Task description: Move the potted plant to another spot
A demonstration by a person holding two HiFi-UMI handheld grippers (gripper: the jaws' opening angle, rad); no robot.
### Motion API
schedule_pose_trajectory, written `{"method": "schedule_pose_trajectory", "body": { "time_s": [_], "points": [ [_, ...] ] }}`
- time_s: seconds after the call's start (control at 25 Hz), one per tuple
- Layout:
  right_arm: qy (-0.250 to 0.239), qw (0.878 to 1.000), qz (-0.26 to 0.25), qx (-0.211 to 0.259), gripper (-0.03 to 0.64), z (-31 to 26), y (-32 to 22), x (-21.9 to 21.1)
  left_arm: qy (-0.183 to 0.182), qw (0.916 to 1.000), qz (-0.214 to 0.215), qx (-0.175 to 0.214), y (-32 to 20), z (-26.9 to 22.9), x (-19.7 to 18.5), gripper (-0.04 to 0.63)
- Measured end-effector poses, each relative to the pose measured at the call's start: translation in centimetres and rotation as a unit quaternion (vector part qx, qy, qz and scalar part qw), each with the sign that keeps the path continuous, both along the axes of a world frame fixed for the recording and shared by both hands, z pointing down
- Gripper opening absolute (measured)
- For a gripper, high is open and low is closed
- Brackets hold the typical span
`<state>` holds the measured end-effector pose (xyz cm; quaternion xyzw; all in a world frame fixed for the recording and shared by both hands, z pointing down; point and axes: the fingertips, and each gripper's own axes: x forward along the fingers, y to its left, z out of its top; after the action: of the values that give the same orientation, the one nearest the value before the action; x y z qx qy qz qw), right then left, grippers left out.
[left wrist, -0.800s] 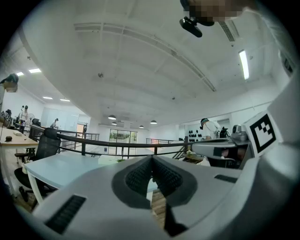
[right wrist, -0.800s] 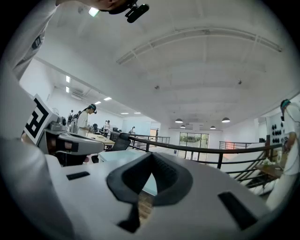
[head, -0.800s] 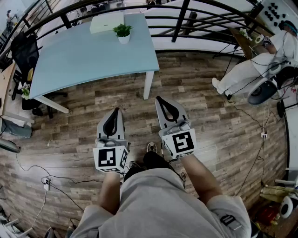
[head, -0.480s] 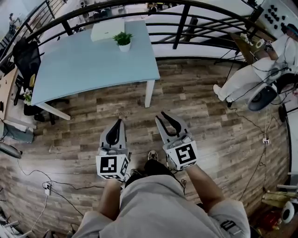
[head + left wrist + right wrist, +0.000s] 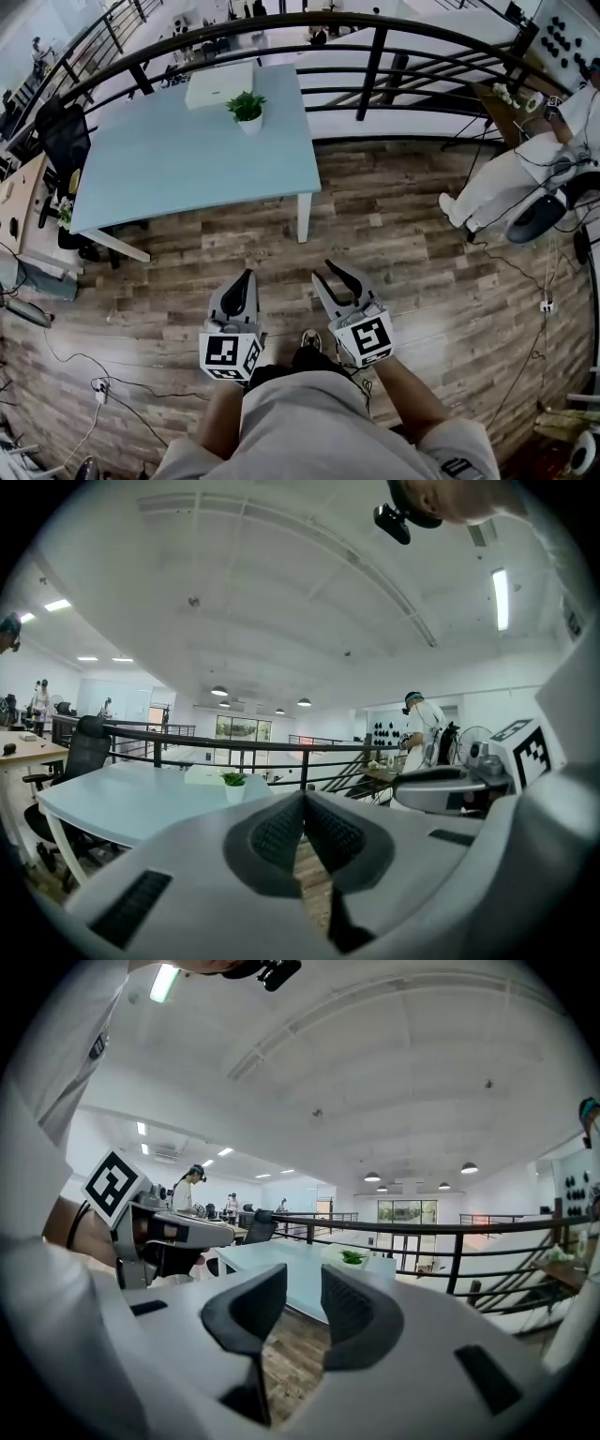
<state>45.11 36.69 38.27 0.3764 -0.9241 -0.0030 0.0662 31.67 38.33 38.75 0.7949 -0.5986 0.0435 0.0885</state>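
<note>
Head view: potted plant [image 5: 247, 111] stands on the blue table [image 5: 169, 159] by a white box [image 5: 219, 84]; left gripper [image 5: 247, 275] and right gripper [image 5: 321, 271] hover over the wooden floor [image 5: 422, 244], well apart from it.

Left gripper view: jaws pressed together, empty; the plant [image 5: 233, 785] sits beyond them.

Right gripper view: jaws slightly apart, nothing between.

Pale blue table [image 5: 169, 159], wood floor [image 5: 422, 253], black railing [image 5: 372, 56]

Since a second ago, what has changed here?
The left gripper and right gripper have dropped lower in the head view, back toward the person's body; the table sits lower in frame. Nothing was gripped. The potted plant stays on the table beside the white box; left jaws shut, right slightly apart.
</note>
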Motion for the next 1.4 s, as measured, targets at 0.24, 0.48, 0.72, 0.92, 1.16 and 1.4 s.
{"method": "schedule_pose_trajectory", "body": {
  "time_s": [0.24,0.48,0.72,0.92,1.16,1.4],
  "points": [
    [-0.009,1.0,0.008,-0.028,0.159,2.3,-4.0,1.8,-0.008,0.9996,-0.018,-0.021,-2.1,1.0,0.4,0.012],
    [-0.011,0.999,0.001,-0.041,0.196,3.3,-7.7,0.9,-0.011,0.9986,-0.038,-0.036,-4.6,1.9,-1.5,0.012],
    [0.011,0.999,0.004,-0.047,0.228,4.4,-10.9,-0.8,0.009,0.9984,-0.033,-0.044,-8.3,4.0,-3.0,0.012],
    [0.028,0.998,-0.002,-0.056,0.262,5.1,-15.8,-3.9,0.019,0.9984,-0.037,-0.037,-13.0,3.9,-6.9,0.012],
    [0.04,0.995,0.0,-0.093,0.3,6.1,-22.0,-9.0,0.04,0.9972,-0.035,-0.053,-17.9,4.0,-13.8,0.012],
    [0.074,0.991,-0.003,-0.115,0.349,7.4,-25.4,-12.3,0.04,0.9974,-0.011,-0.058,-21.4,4.2,-18.3,0.012]
  ]
}}
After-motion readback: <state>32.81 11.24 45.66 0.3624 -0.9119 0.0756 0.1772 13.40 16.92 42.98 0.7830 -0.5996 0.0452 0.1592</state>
